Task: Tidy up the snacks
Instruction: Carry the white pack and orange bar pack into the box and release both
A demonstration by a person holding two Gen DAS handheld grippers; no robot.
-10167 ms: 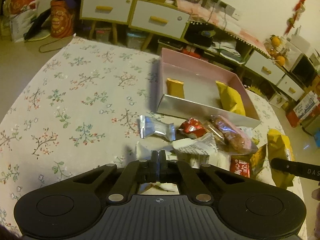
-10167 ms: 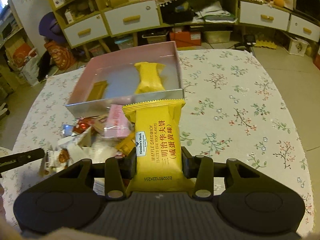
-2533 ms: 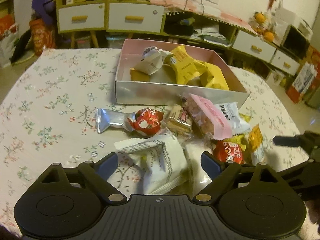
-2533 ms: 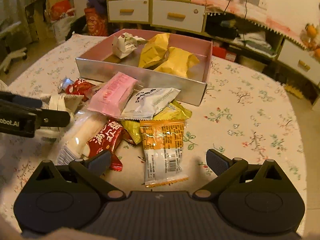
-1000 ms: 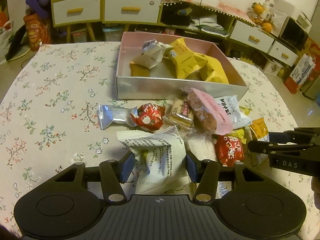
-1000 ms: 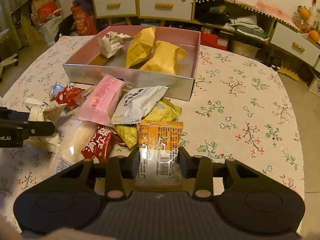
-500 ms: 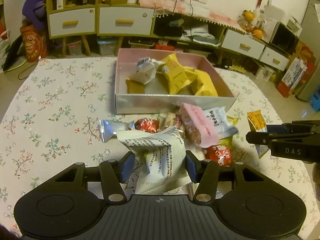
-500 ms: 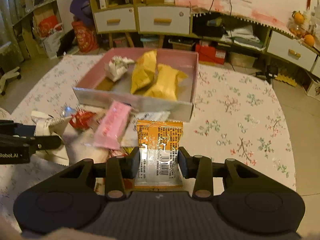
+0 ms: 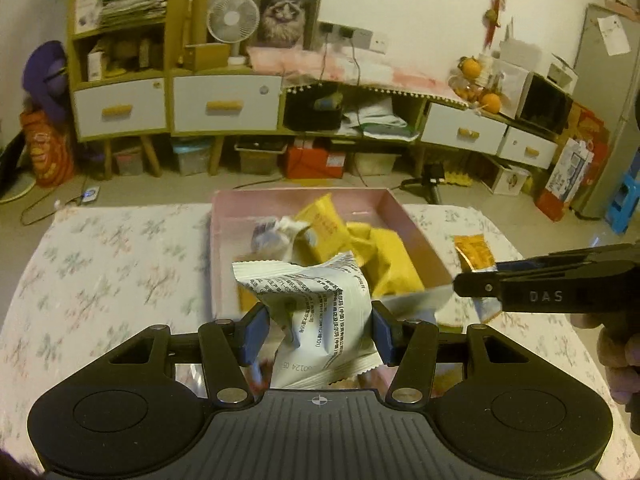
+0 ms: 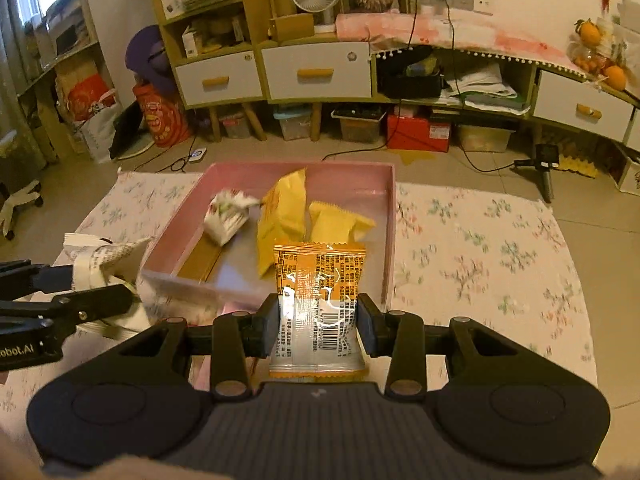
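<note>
Across the floral-clothed surface (image 10: 480,240) sits a pink rectangular cardboard box (image 10: 390,216) (yellow packets inside), white-drawered cabinets (image 10: 316,72) behind. Left tool (image 9: 316,330) grips a white crinkled snack packet (image 9: 320,312); right tool (image 10: 318,326) grips an orange foil snack packet (image 10: 320,280), both before the box.

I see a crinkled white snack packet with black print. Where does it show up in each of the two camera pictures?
Left wrist view: the crinkled white snack packet with black print sits centre-bottom, clamped in the left gripper.
Right wrist view: same packet at the far left edge, in that gripper.
Shared landmark: the shallow pink-lined box just beyond it.
</note>
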